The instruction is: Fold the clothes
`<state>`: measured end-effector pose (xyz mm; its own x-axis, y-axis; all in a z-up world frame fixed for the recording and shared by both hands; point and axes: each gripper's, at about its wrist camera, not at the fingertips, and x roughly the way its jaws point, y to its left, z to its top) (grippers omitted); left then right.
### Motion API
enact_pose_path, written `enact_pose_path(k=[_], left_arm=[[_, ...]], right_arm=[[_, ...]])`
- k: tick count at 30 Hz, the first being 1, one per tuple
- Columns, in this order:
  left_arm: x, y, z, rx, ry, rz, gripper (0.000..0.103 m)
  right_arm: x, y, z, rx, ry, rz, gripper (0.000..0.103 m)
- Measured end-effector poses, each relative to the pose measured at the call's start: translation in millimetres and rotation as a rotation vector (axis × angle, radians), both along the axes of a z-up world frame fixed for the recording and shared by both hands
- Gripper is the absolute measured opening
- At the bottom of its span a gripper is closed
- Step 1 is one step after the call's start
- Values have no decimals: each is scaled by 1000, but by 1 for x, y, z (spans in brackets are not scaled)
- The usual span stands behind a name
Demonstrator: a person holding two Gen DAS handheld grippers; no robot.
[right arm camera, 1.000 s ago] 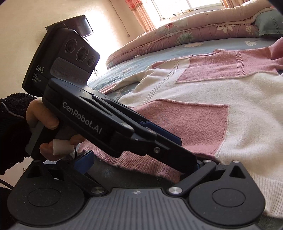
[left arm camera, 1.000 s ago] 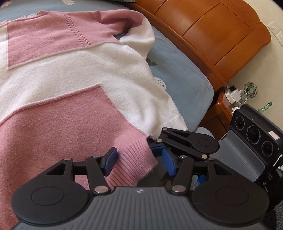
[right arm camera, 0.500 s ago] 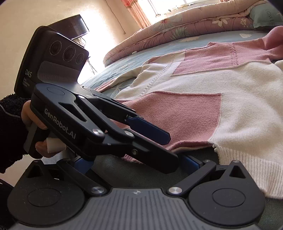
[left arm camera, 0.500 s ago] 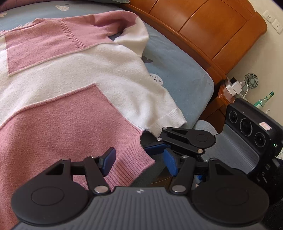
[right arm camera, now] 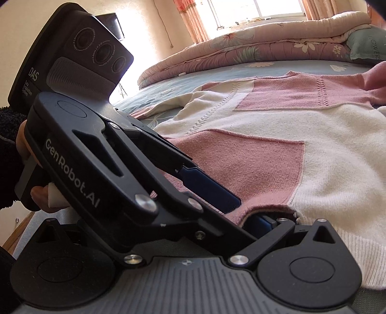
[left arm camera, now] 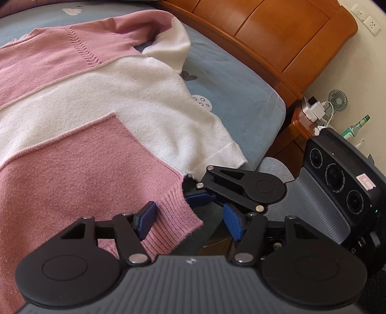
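Here, a pink-and-white knitted sweater [left arm camera: 101,116] is seen spread flat on the blue-sheeted bed [left arm camera: 231,82]. In the left wrist view, the left tongs [left arm camera: 190,221] are shown released, the pink ribbed hem lying between the blue pads, one pad [left arm camera: 146,218] resting upon it. The right tongs [left arm camera: 205,193] are seen beside them at the hem's split; whether they are clenched cannot be told. Only this view shows the wooden headboard [left arm camera: 272,31], a small fan [left arm camera: 337,97] and a green bottle [left arm camera: 357,126]. Only the right wrist view shows a folded floral quilt [right arm camera: 253,53], a sunlit window [right arm camera: 255,9] and a hand [right arm camera: 36,190] holding the left unit. "GenRobot.AI" and "DAS" can be read there.
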<state>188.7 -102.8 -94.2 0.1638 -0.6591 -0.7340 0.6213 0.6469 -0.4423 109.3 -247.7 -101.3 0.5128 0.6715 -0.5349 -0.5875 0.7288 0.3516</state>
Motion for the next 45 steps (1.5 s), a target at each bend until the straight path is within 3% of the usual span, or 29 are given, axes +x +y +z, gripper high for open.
enact_pose_path(k=[7,11,12,14,17,23,29,36,41,45], left_arm=[[-5,-1,3,-8,0,6,60],[-8,-6,1,-3,27,-26,56],[-10,-9,-1,10,27,-32,48],[-14,-16,-4,36,24,-44,48],[-18,-9,2,57,-13,-49,50],[-6,37,21,96,-78,101,57],[10,89,38,131,-136,285,58],[24,126,40,162,-138,443,58],[35,131,29,248,-159,438,59],[55,130,-1,348,-203,435,63]], right_arm=[[-9,-2,8,24,5,-18,103],[-19,-6,23,55,-48,-1,102],[-21,-3,26,12,-69,10,102],[-23,3,28,-72,-72,9,102],[-28,-3,24,-119,-69,-7,102],[-23,-12,31,-202,-116,-49,102],[29,26,40,-297,-189,-65,102],[102,89,13,-373,-112,-61,103],[74,59,-4,-379,-100,-49,103],[49,34,-2,-385,-80,-70,103]])
